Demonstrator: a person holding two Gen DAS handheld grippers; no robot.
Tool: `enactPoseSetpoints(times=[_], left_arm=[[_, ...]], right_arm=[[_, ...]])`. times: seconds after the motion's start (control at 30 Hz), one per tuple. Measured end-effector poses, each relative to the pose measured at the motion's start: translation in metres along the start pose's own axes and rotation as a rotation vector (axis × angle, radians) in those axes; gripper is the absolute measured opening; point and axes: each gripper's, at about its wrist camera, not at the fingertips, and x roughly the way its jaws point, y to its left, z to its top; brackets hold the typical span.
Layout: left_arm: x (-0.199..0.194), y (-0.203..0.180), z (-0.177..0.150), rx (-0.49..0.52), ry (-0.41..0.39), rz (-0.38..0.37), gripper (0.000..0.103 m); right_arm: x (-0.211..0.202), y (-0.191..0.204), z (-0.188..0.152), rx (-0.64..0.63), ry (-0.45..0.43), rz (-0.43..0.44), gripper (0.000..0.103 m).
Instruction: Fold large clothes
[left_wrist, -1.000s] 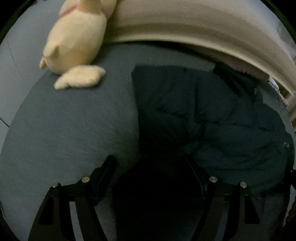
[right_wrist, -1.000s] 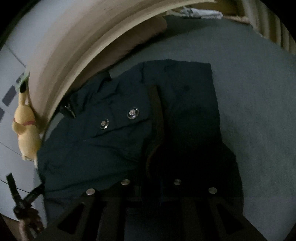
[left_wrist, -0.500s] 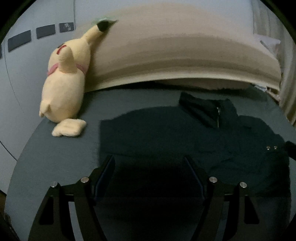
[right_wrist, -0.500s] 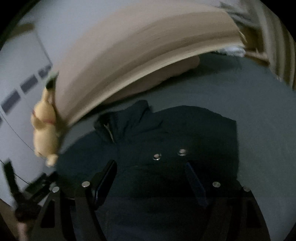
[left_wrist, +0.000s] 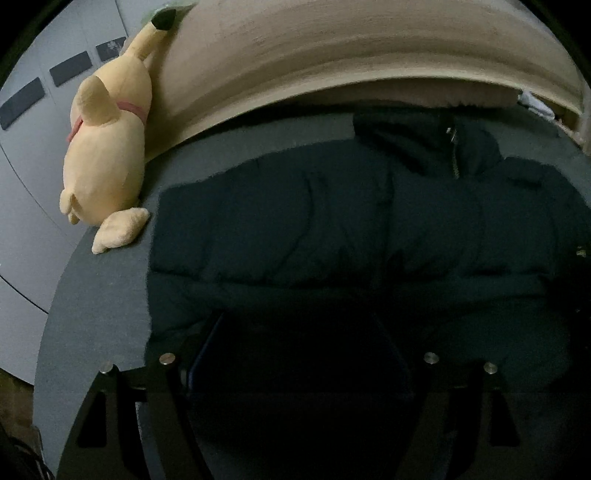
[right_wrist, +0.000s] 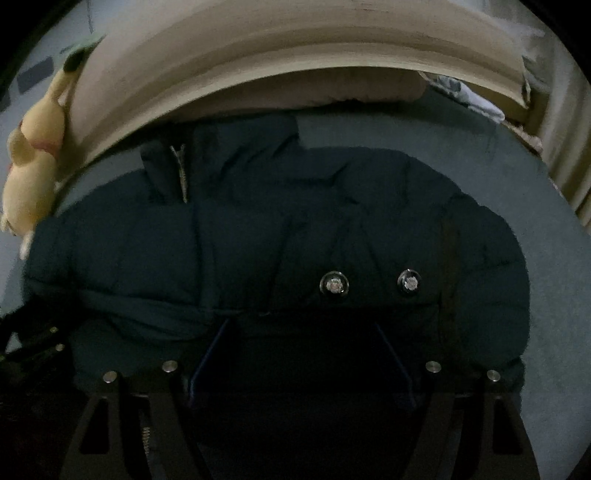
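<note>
The dark jacket lay on the bed beside the plush toy; left tongs and right tongs hung released above it, the right's jaws having just opened.

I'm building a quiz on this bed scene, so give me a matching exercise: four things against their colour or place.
Things:
1. jacket
2. plush toy
3. snap buttons
4. headboard

Descriptions:
A. pale yellow, propped against the headboard's left end
B. shiny metal, a pair side by side on the jacket
C. dark teal, spread on the bed
D. beige, curving across the top of the view

Pairs: 1-C, 2-A, 3-B, 4-D
</note>
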Motion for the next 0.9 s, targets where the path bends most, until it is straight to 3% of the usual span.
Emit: enactPoseSetpoints(times=[0.1, 0.17, 0.3, 0.37, 0.43, 0.5, 0.57, 0.67, 0.73, 0.8, 0.87, 0.9], left_arm=[[-0.022, 0.008, 0.006, -0.059, -0.096, -0.01, 0.079], [-0.027, 0.001, 0.008, -0.04, -0.112, -0.025, 0.079], [0.001, -0.019, -0.004, 0.045, 0.032, -0.101, 0.079], [0.003, -0.013, -0.004, 0.01, 0.026, -0.126, 0.08], [0.001, -0.006, 0.0, -0.008, 0.038, -0.167, 0.08], [-0.007, 0.012, 0.006, -0.06, 0.003, -0.224, 0.08], [-0.016, 0.035, 0.008, -0.131, -0.035, -0.249, 0.08], [-0.023, 0.079, 0.013, -0.243, -0.068, -0.234, 0.08], [-0.026, 0.087, 0.011, -0.293, -0.068, -0.243, 0.08], [-0.035, 0.063, 0.013, -0.262, -0.078, -0.303, 0.08], [-0.046, 0.02, 0.016, -0.147, -0.098, -0.354, 0.08], [-0.052, -0.008, 0.015, -0.082, -0.109, -0.375, 0.08]], right_arm=[[-0.031, -0.007, 0.007, 0.054, -0.115, 0.032, 0.08], [-0.035, -0.002, 0.021, 0.068, -0.145, 0.038, 0.083], [0.004, 0.014, 0.033, 0.065, -0.047, 0.018, 0.084], [0.031, 0.019, 0.034, 0.047, 0.033, -0.013, 0.087], [0.031, 0.02, 0.034, 0.03, 0.019, -0.016, 0.088], [0.021, 0.008, 0.036, 0.061, 0.007, 0.05, 0.088], [-0.007, -0.021, 0.036, 0.109, -0.075, 0.129, 0.088], [-0.041, -0.087, 0.03, 0.235, -0.186, 0.152, 0.088], [-0.045, -0.147, 0.029, 0.383, -0.221, 0.127, 0.088], [-0.026, -0.192, 0.023, 0.525, -0.154, 0.2, 0.087], [-0.002, -0.218, 0.014, 0.635, -0.104, 0.318, 0.082], [0.006, -0.223, 0.013, 0.655, -0.089, 0.337, 0.082]])
